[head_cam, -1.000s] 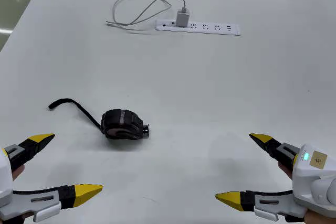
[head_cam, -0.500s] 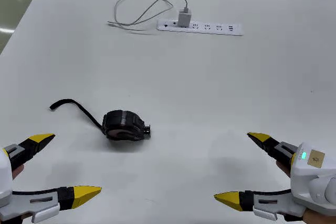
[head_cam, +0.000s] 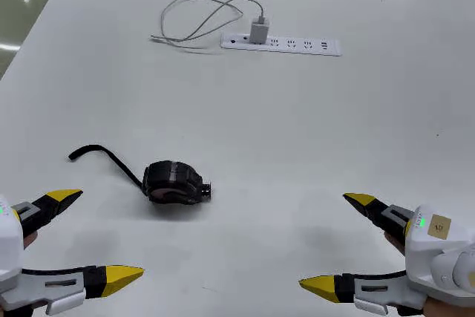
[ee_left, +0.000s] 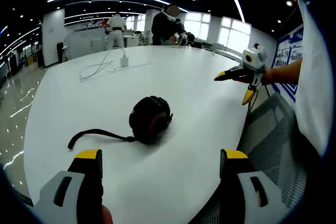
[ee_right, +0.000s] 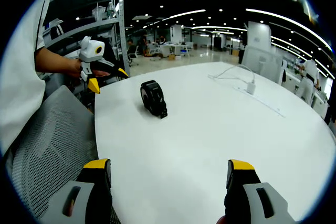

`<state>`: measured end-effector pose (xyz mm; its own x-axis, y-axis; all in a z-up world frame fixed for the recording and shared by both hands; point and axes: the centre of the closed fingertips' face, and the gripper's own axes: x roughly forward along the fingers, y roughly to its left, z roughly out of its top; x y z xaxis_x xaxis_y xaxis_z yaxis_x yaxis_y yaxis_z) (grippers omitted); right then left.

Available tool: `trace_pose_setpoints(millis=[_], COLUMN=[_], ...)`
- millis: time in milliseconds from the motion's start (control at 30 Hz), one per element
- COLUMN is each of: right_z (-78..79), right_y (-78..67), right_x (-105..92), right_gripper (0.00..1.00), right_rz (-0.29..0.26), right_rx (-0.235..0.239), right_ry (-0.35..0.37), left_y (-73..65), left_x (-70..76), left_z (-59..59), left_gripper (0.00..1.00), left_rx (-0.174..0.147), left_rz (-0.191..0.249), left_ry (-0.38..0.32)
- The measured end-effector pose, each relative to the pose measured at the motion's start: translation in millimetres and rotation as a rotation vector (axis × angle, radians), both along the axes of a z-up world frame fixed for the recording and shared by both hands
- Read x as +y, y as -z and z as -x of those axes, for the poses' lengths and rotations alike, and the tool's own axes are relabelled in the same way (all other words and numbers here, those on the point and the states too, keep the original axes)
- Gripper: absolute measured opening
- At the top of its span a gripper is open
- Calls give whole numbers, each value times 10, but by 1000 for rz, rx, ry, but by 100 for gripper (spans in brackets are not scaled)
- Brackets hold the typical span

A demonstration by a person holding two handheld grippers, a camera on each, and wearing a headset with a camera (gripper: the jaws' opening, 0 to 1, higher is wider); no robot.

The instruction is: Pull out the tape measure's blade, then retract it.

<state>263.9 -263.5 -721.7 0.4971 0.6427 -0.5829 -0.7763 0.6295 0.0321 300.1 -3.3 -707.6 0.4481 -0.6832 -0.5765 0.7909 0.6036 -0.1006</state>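
A black tape measure (head_cam: 172, 182) lies on the white table (head_cam: 282, 124), with a black wrist strap (head_cam: 100, 156) trailing off to its left. The blade is inside the case. In the left gripper view the tape measure (ee_left: 150, 118) sits ahead of my open left gripper (ee_left: 161, 161); in the right gripper view the tape measure (ee_right: 153, 98) lies well ahead and to the left of my open right gripper (ee_right: 169, 171). From the head view, my left gripper (head_cam: 95, 239) is at the near left and my right gripper (head_cam: 341, 243) at the near right, both apart from the tape.
A white power strip (head_cam: 282, 42) with a plugged-in charger and a looped white cable (head_cam: 197, 20) lies at the far side of the table. A grey mesh chair (ee_right: 47, 140) stands by the table's near edge. People stand in the background (ee_left: 165, 22).
Nothing but small shifts of the head camera; the tape measure and both grippers stay about where they were.
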Motion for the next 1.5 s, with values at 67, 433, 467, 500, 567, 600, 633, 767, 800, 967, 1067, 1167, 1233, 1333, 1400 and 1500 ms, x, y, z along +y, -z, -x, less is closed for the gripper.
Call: trace_pose_setpoints(millis=[67,433,467,500,567,600,633,767,800,967,1067,1167,1233,1333,1400,1500], right_z=[-15,-121,-131,-147,-171,-181,-185,-213,-225,-294,-332,-358,-376,-398,-411,-441], right_y=[-21,44,46,50,62,68,73,109,118,166,190,196,214,231,267,252], right_x=[36,156,166,180,197,214,226,270,286,323,349,378,390,403,395,435], right_gripper=[88,86,86,86,86,86,86,86,86,86,85,85,85,85,84,82], right_rz=[-13,22,25,25,27,31,32,43,44,54,54,58,64,75,112,103], right_rx=[7,1,0,0,0,-2,-1,4,6,7,8,8,9,11,6,9], right_ry=[-13,-95,-100,-107,-115,-126,-134,-167,-177,-199,-208,-219,-228,-240,-258,-266], left_y=[18,38,41,42,46,53,58,83,92,129,169,182,198,215,209,195], left_x=[5,-25,-25,-26,-29,-31,-34,-61,-73,-123,-152,-182,-199,-236,-284,-333], left_z=[-6,-107,-119,-131,-145,-157,-162,-196,-205,-260,-295,-340,-373,-408,-402,-437], left_gripper=[90,89,89,89,89,88,88,87,87,87,86,85,85,84,84,83], left_rx=[-5,-17,-17,-15,-15,-18,-17,-11,-9,-8,-10,-10,-9,-4,4,-8], left_rz=[-17,-50,-52,-53,-57,-64,-67,-77,-82,-93,-114,-121,-133,-148,-151,-168], left_ry=[16,66,69,74,82,89,95,123,134,165,189,203,214,234,261,289])
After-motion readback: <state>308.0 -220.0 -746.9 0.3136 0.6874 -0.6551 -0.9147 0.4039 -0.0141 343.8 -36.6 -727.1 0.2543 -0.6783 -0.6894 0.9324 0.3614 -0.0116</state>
